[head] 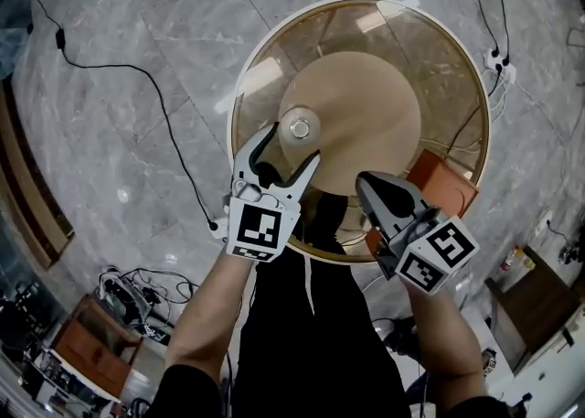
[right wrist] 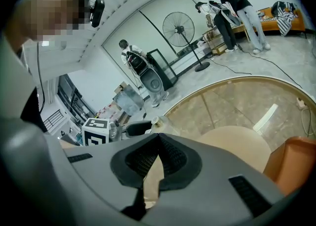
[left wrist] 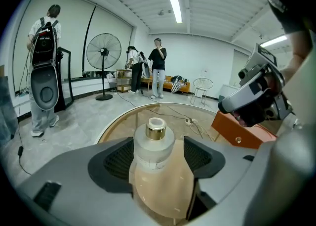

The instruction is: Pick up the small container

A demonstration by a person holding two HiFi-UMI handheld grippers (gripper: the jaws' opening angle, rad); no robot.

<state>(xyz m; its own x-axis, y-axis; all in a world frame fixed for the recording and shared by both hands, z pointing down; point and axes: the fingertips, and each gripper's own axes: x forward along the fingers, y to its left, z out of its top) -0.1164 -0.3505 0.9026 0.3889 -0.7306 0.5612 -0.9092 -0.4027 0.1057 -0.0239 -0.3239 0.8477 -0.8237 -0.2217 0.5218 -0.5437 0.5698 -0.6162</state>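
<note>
The small container (head: 299, 123) is a frosted bottle with a gold neck, standing upright on the round glass table (head: 457, 69) at the left of its tan centre disc. My left gripper (head: 295, 143) is open, one jaw on each side of the bottle. In the left gripper view the container (left wrist: 154, 143) stands between the pads (left wrist: 197, 157) with a slim gap on each side. My right gripper (head: 360, 179) hangs over the table's near edge, shut and empty; its closed pads (right wrist: 170, 158) meet in the right gripper view, where the container (right wrist: 155, 120) shows small beyond them.
An orange box (head: 444, 184) sits at the table's near right edge, beside my right gripper. Black cables (head: 137, 69) run over the marble floor to the left and behind the table. Several people (left wrist: 158, 67) and a standing fan (left wrist: 103, 52) are across the room.
</note>
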